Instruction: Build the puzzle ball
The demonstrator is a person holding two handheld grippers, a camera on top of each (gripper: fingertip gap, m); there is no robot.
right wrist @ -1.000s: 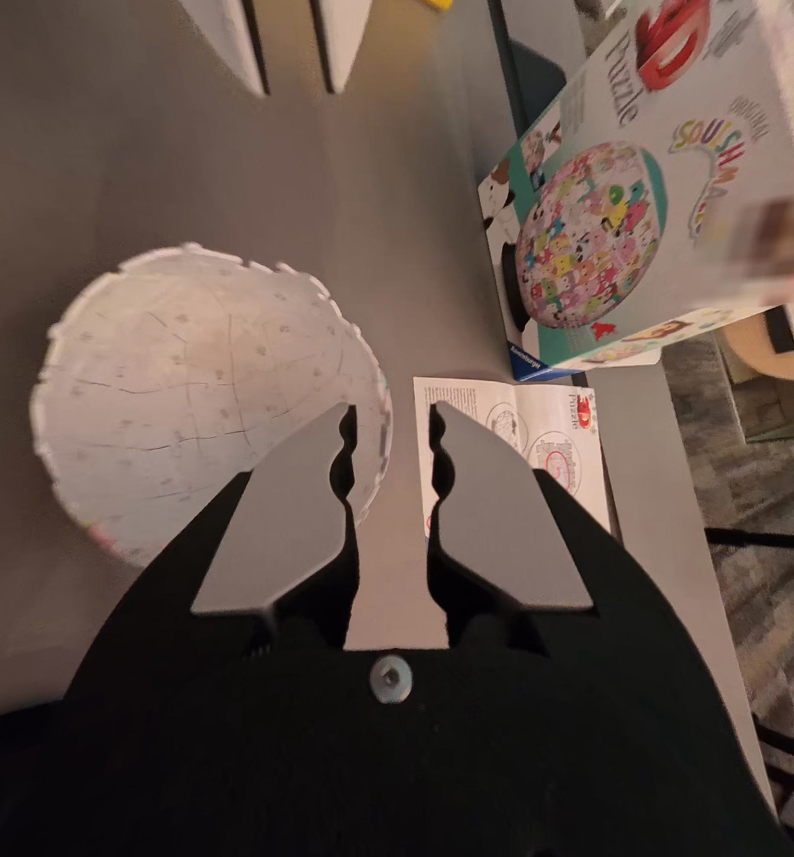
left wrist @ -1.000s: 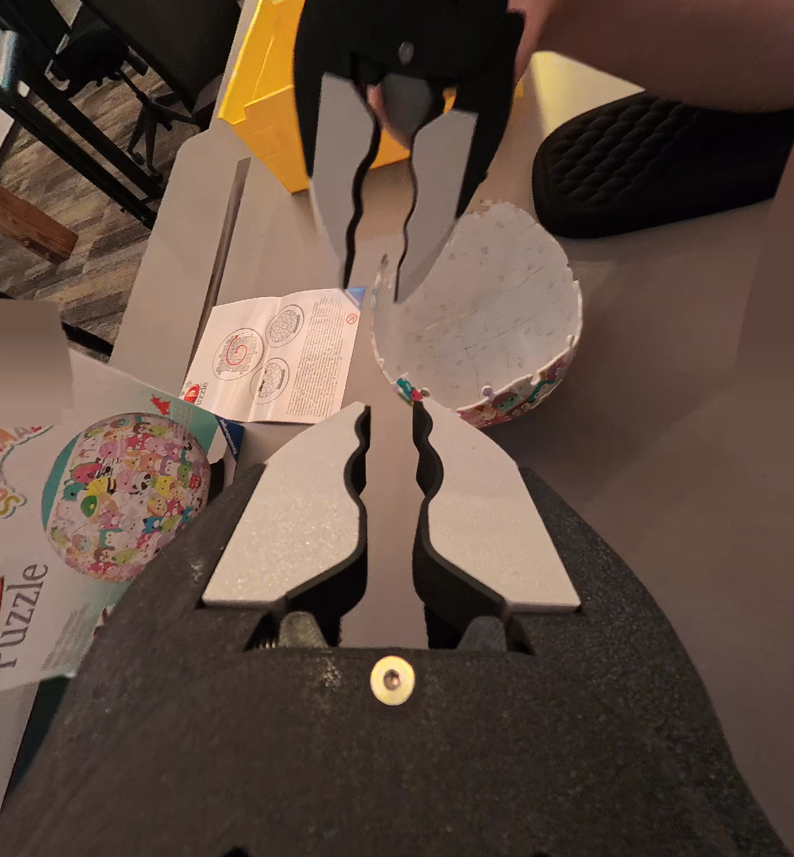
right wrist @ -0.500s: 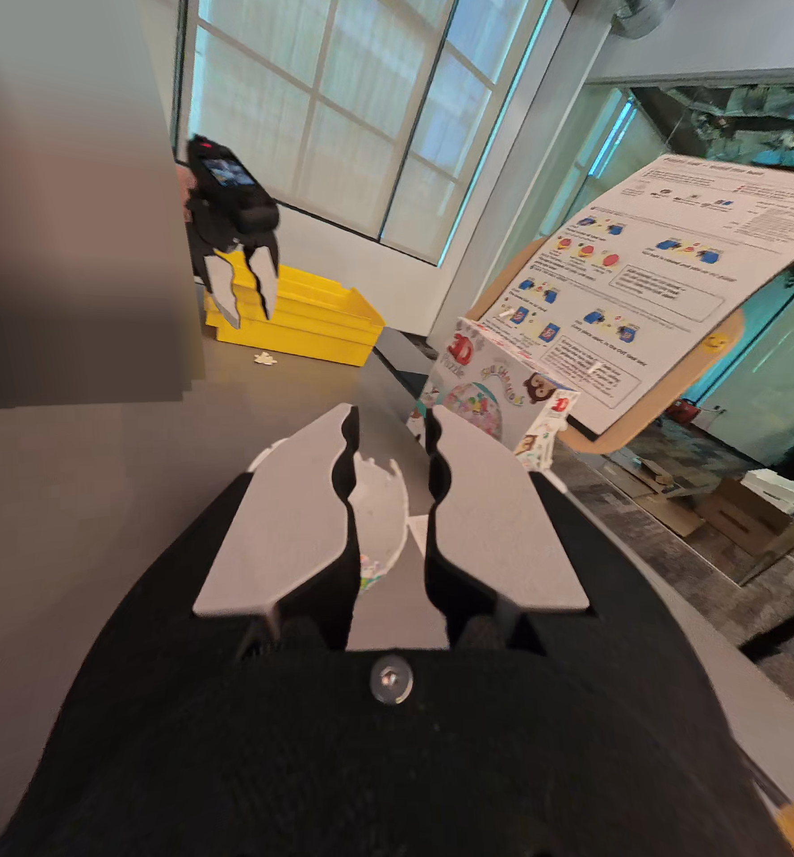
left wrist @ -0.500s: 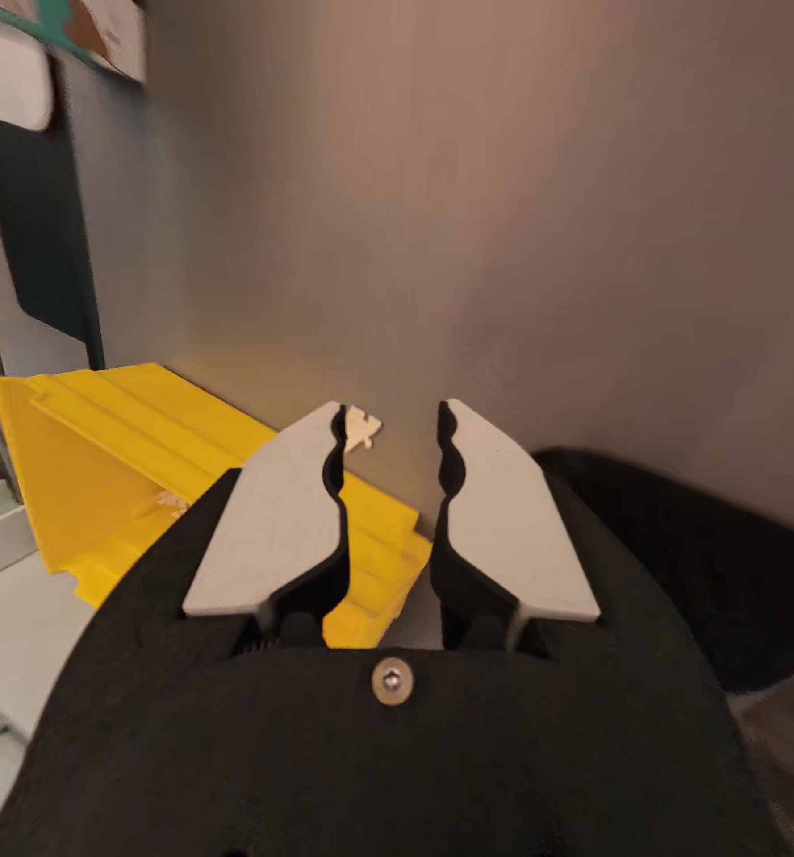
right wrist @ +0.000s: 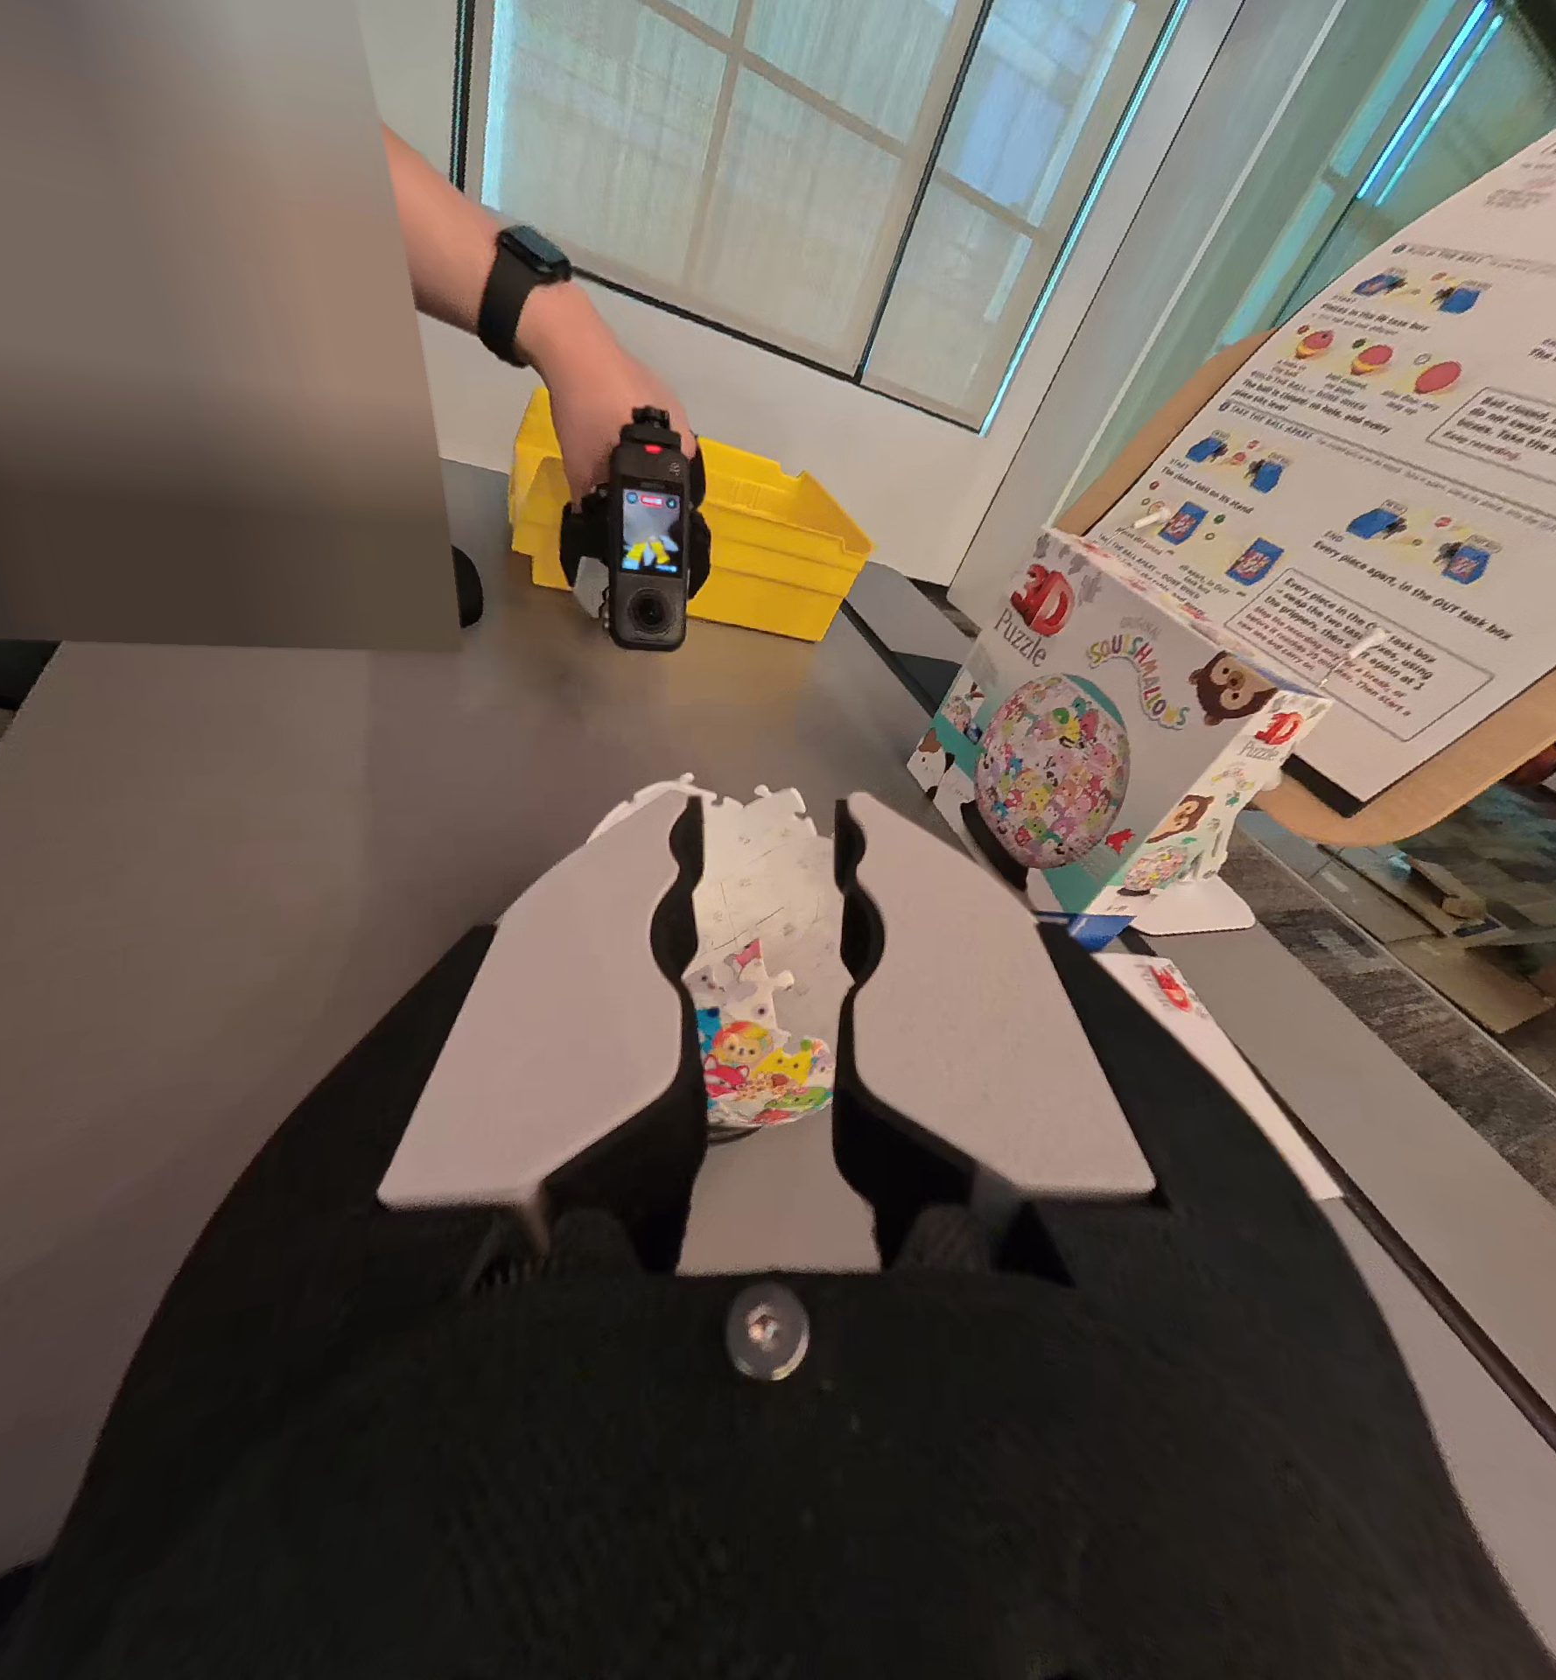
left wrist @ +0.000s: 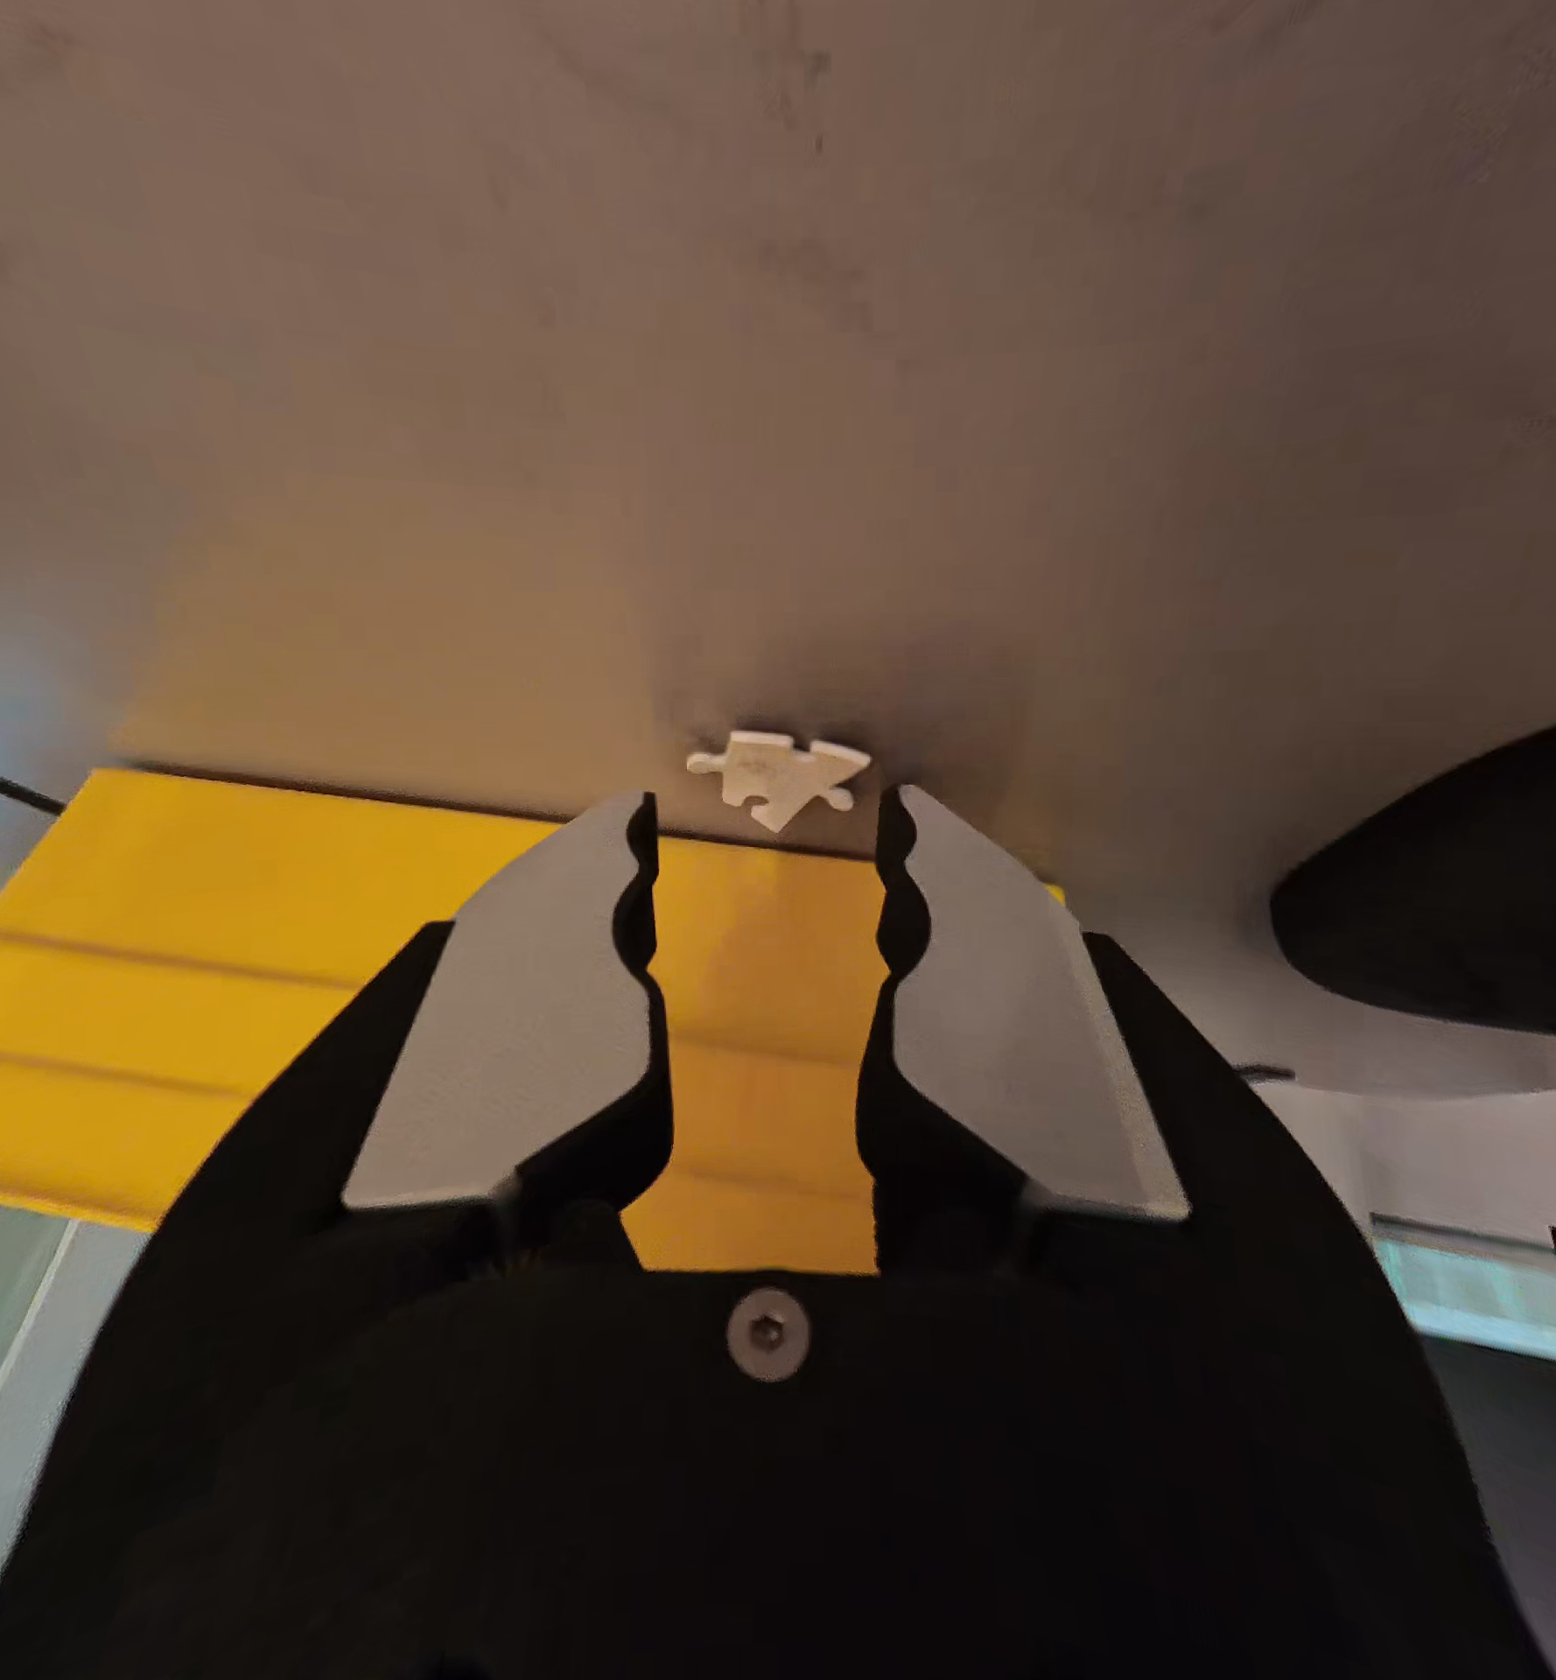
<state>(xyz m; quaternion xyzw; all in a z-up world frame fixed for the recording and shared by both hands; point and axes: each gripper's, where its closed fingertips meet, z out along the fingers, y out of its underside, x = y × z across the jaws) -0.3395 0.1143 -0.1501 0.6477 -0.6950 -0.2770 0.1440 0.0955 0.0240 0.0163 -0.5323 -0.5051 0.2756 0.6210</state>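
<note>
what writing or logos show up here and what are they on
I won't copy wording; here is what bears it.
Puzzle box: logos and titles, legible.
Instruction board: headings and small print, mostly too small.
Leaflet: red logo, cut off.
Puzzle ball half: tiny inner marks, unreadable.
Puzzle piece: faint mark, blurred.

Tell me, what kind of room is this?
Probably an office or lab set up for recording tasks: a grey table, large windows, and an illustrated instruction board propped behind a puzzle box.
</note>
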